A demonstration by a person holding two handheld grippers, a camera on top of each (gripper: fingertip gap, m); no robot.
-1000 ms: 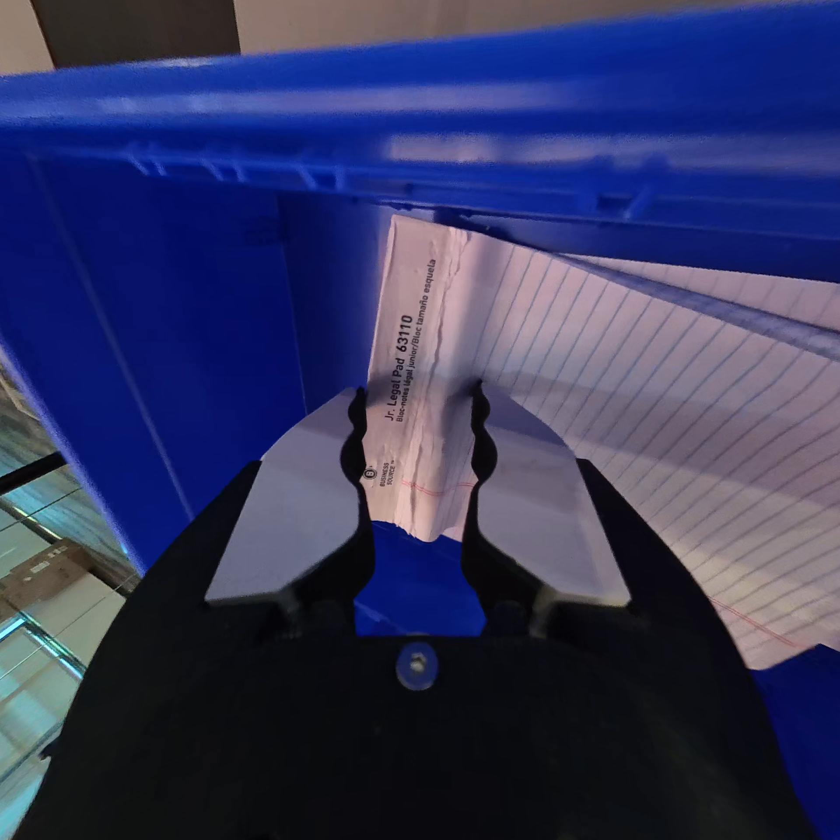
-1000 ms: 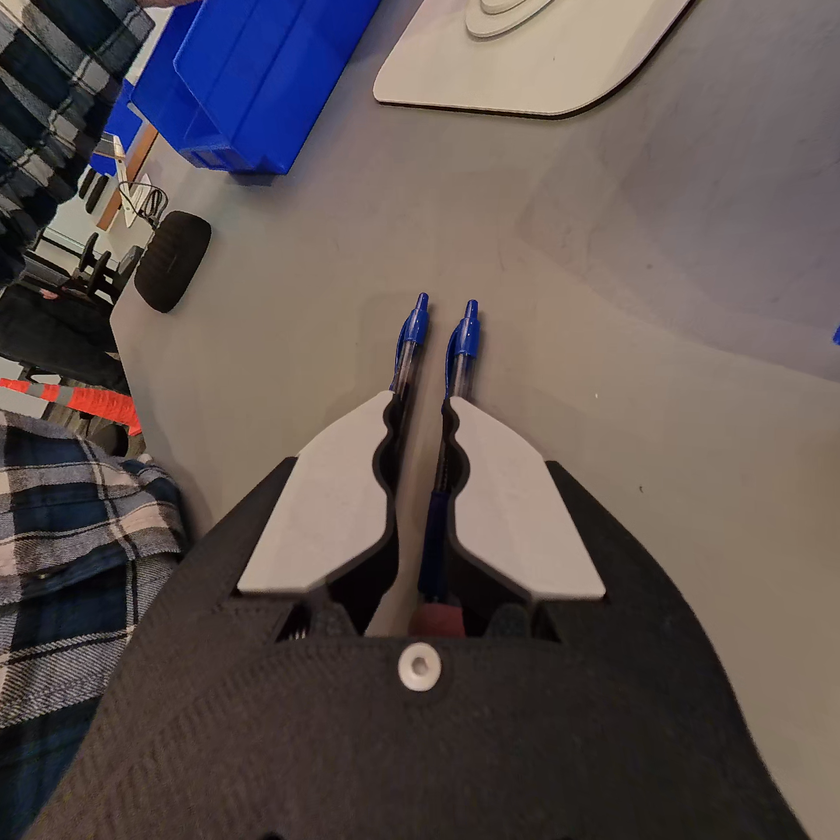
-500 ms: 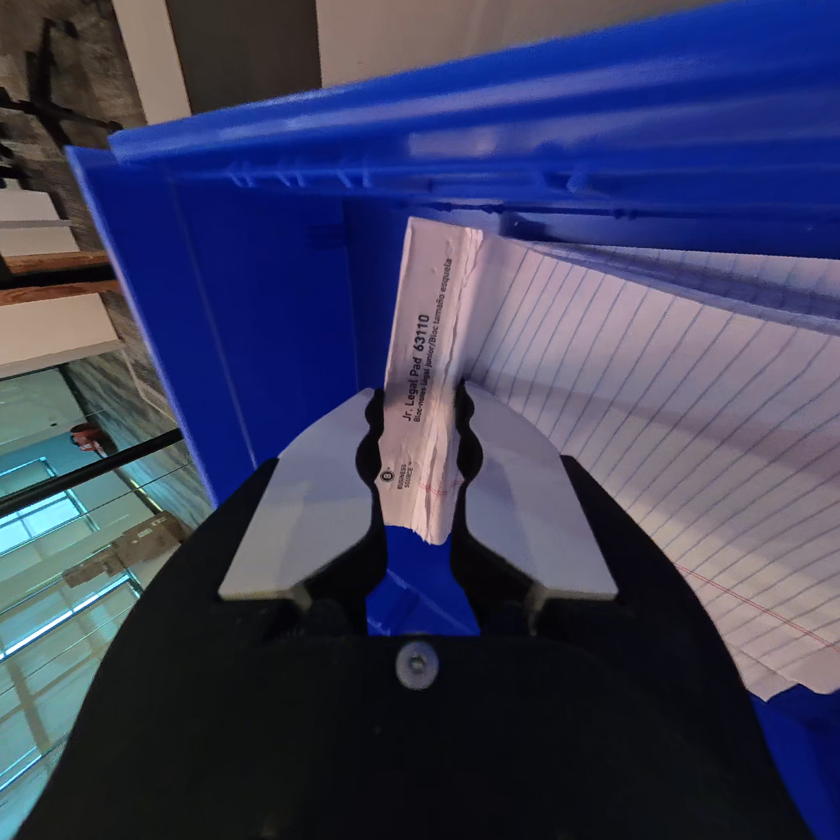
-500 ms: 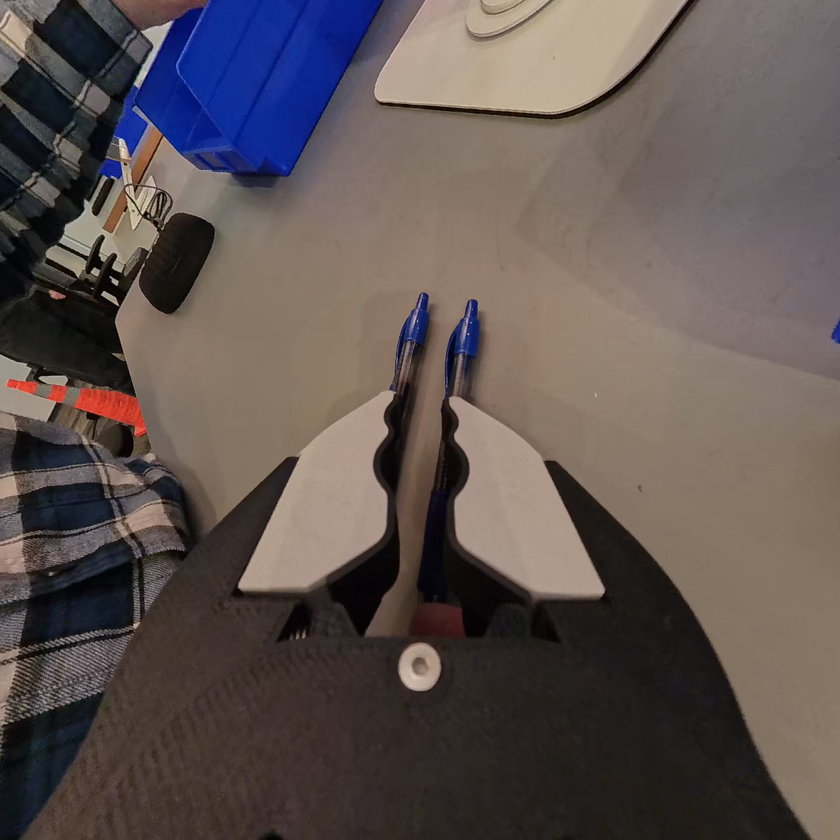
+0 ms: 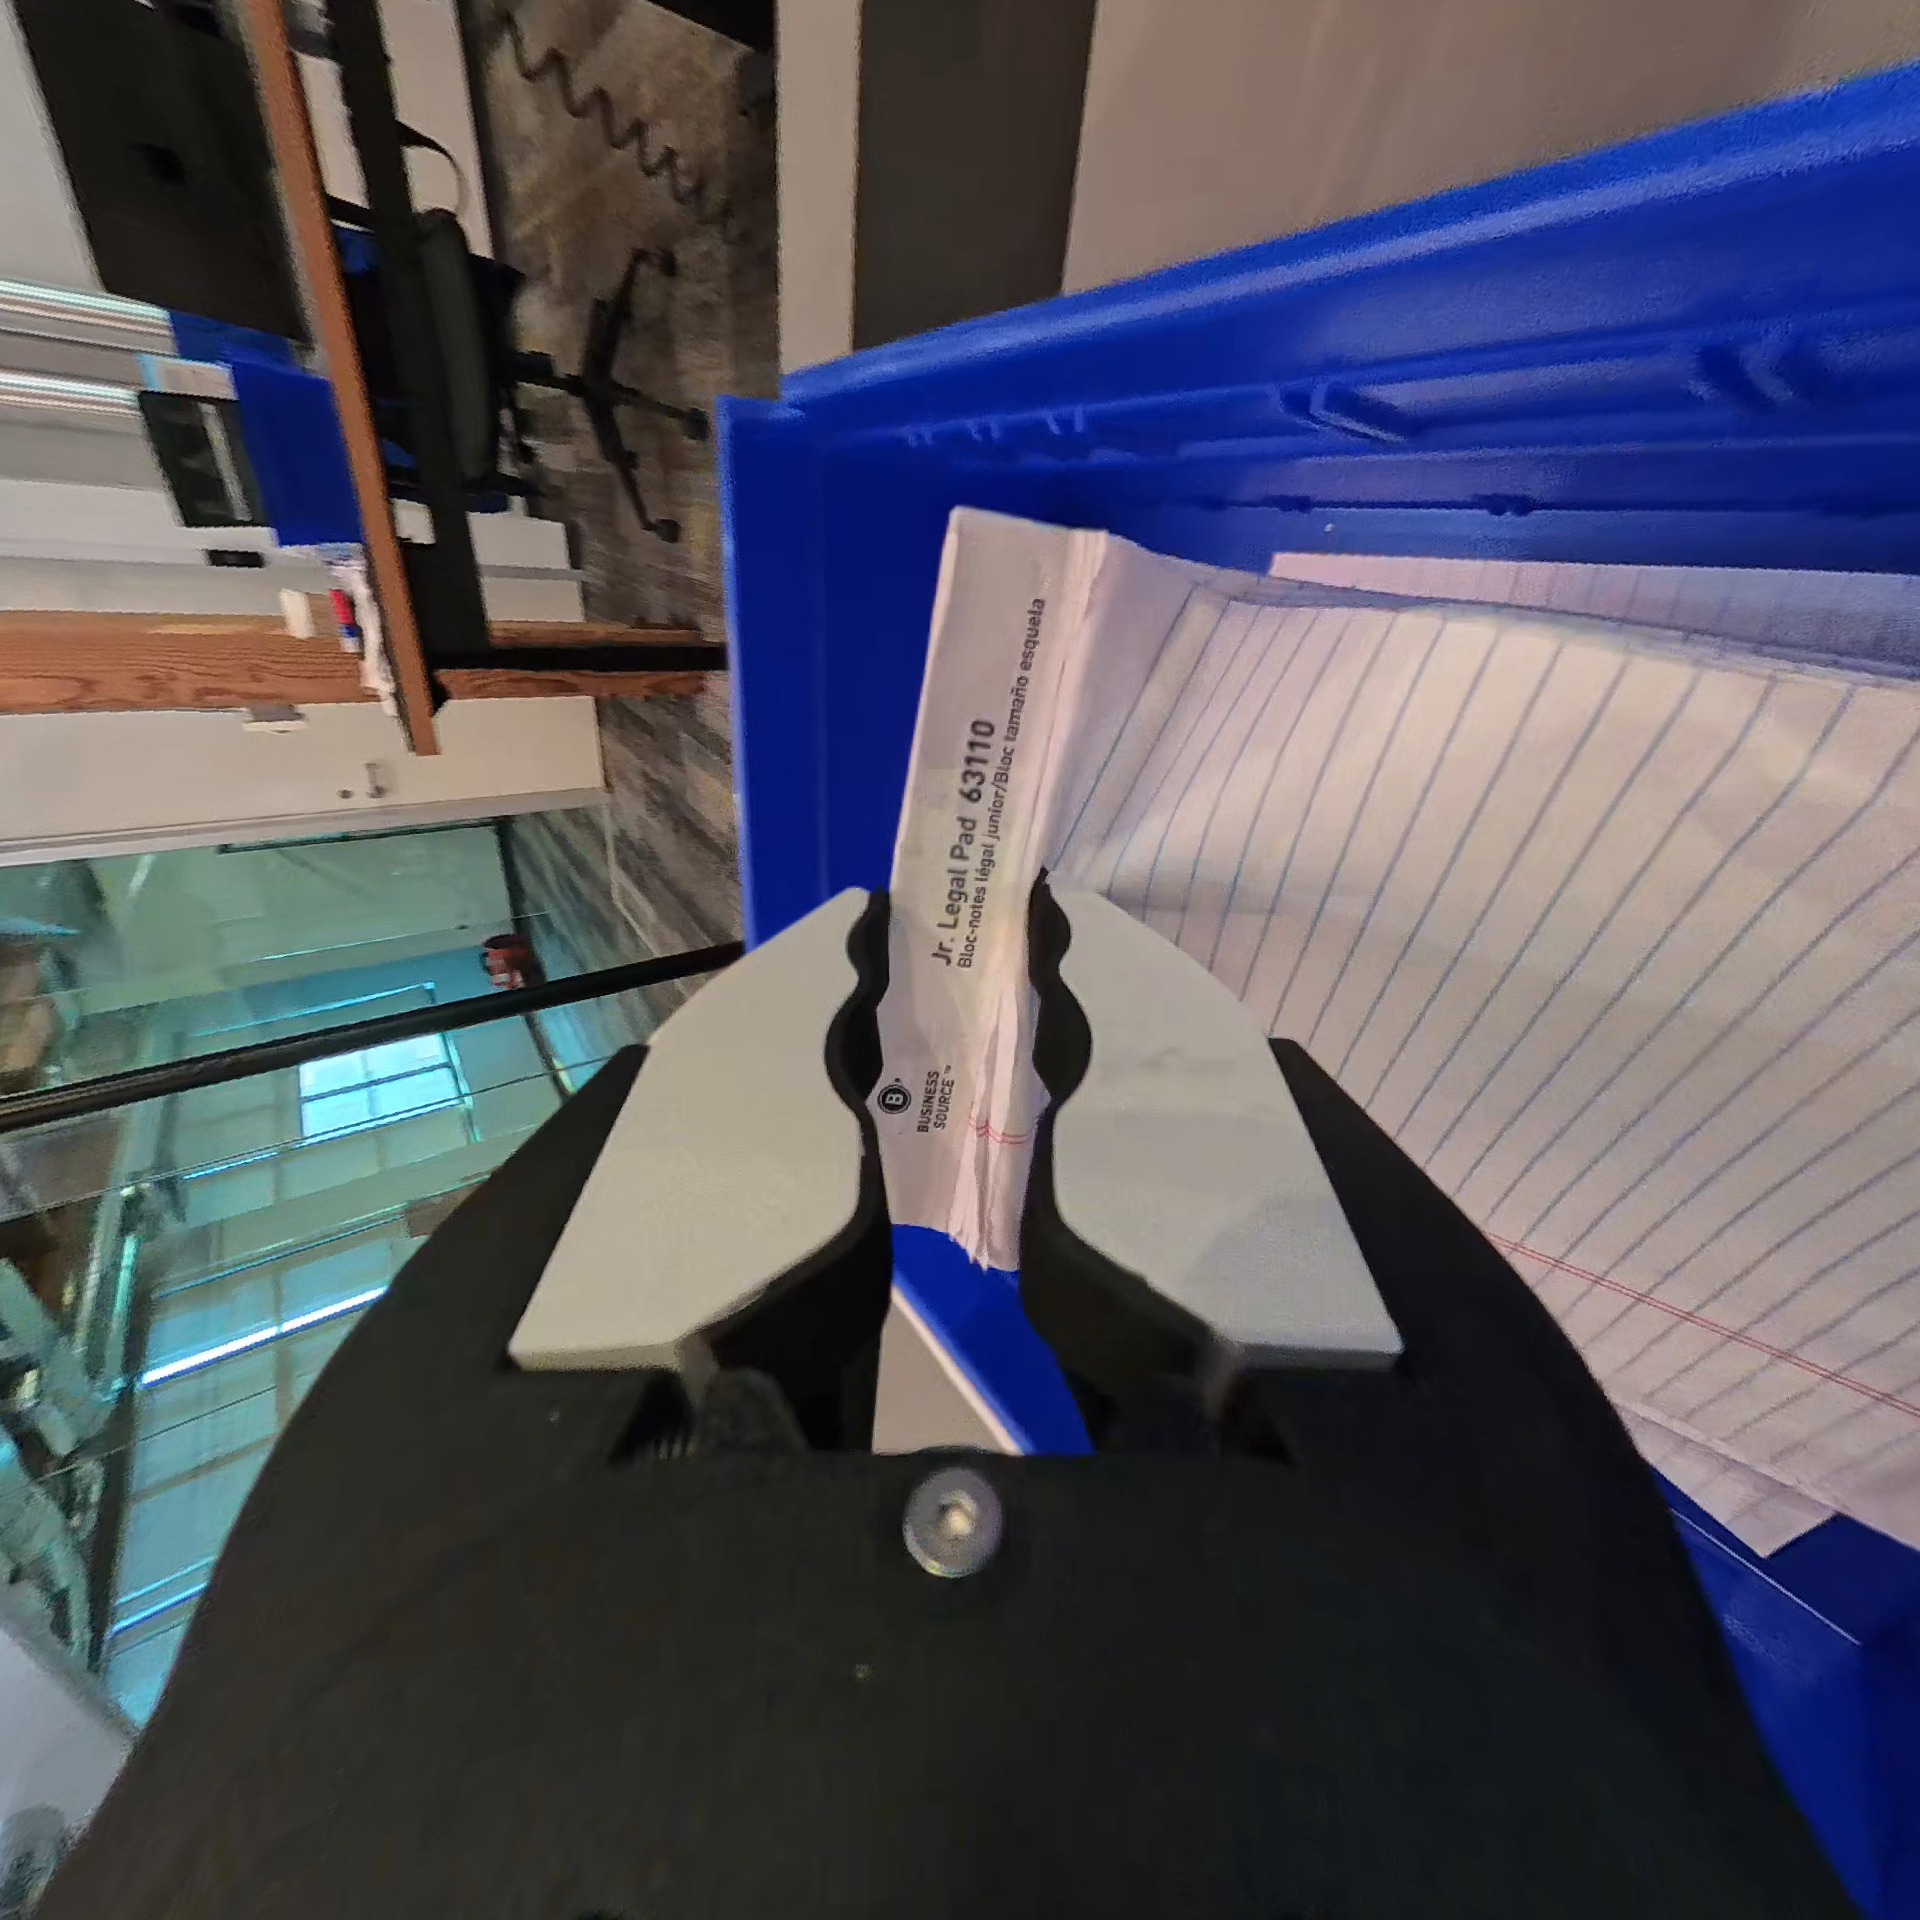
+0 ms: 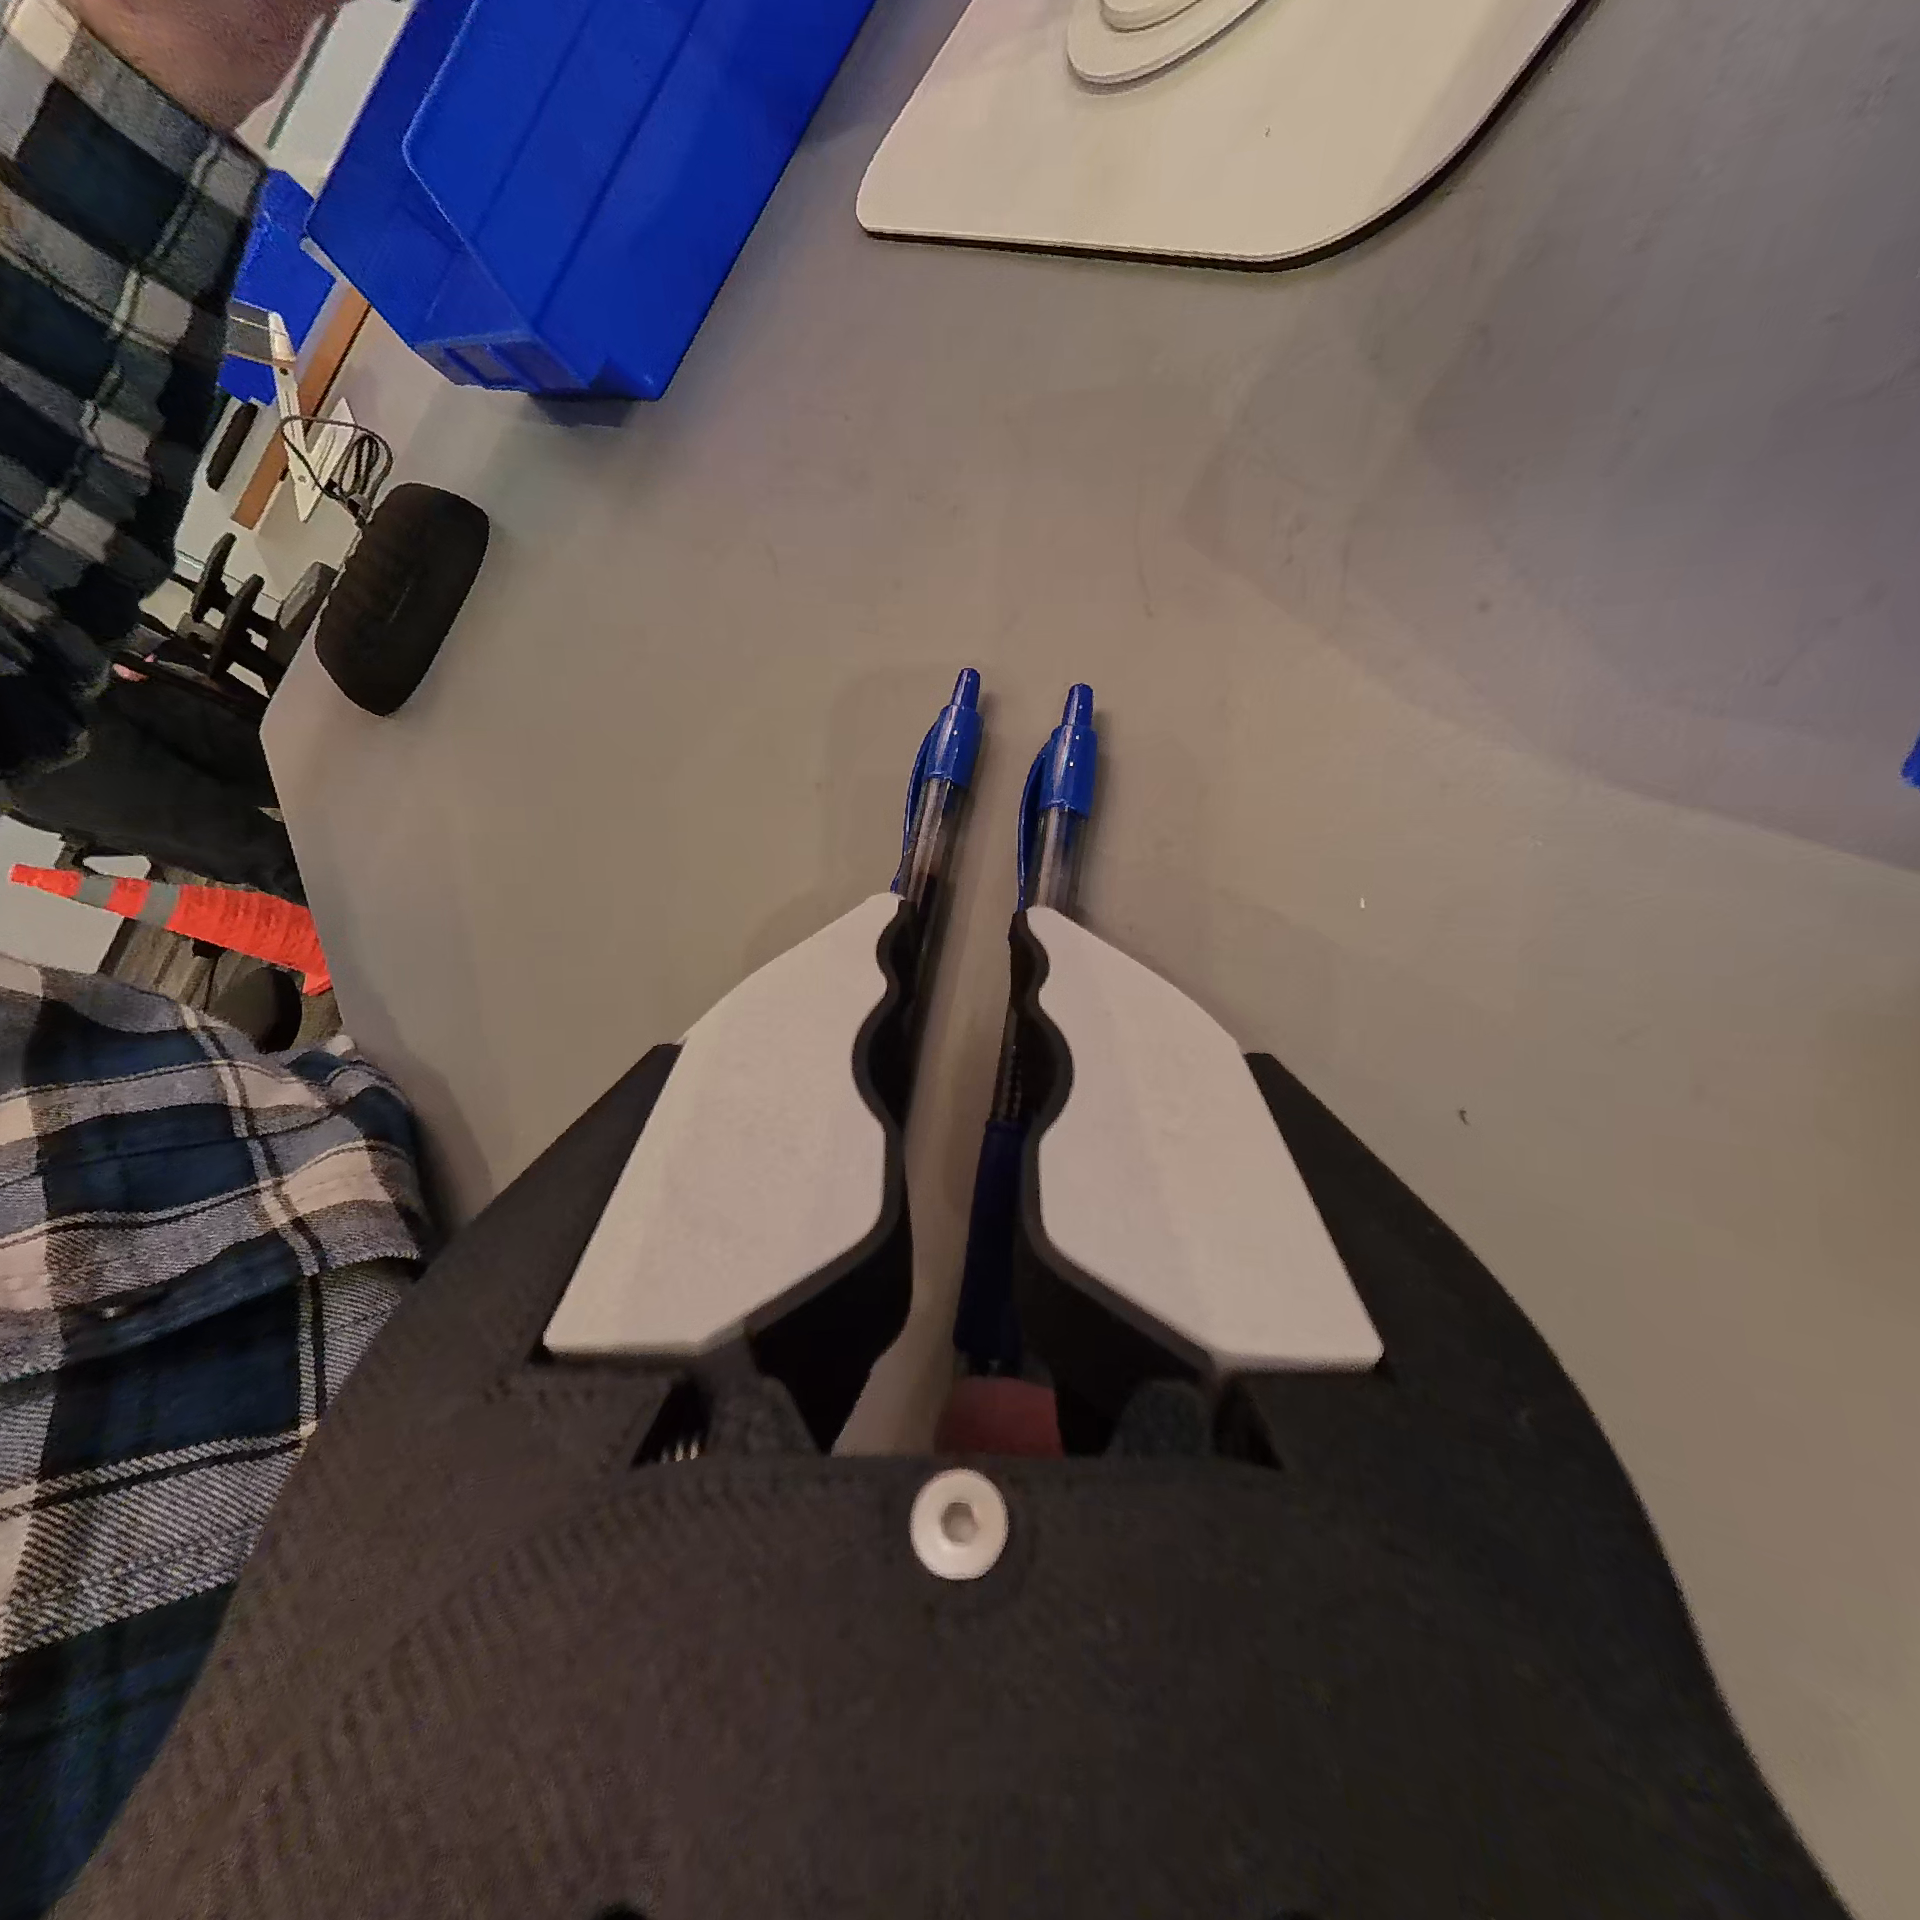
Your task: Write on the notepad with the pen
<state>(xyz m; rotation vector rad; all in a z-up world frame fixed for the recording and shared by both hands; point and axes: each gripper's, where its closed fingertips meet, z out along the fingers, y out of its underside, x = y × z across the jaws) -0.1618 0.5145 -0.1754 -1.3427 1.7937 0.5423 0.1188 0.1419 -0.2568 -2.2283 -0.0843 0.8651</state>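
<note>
In the left wrist view my left gripper [image 5: 961, 888] is shut on the thick bound edge [image 5: 966, 748] of a white lined notepad [image 5: 1455, 935]; both pads press on it. The pad stands tilted inside a blue bin [image 5: 1351, 364]. In the right wrist view my right gripper [image 6: 961, 906] is shut on two clear pens with blue caps, one [image 6: 951, 748] along the left pad and one [image 6: 1065, 769] along the right pad. Their clicker ends stick out past the fingertips, low over the grey table [image 6: 1351, 727]. A strip of table shows between them.
A blue bin [image 6: 582, 187] stands at the table's far left and a white mat [image 6: 1143, 156] lies at the far edge. A black chair armrest [image 6: 400, 597] sits by the table's left edge. A person's plaid sleeve [image 6: 104, 260] and shirt [image 6: 156, 1195] are on the left. My right fingertips sit around 50 cm from my left ones.
My left jaws have narrowed onto the notepad's bound edge and now press on it. The left view has swung so the room shows left of the bin. The right gripper and pens have not moved.
</note>
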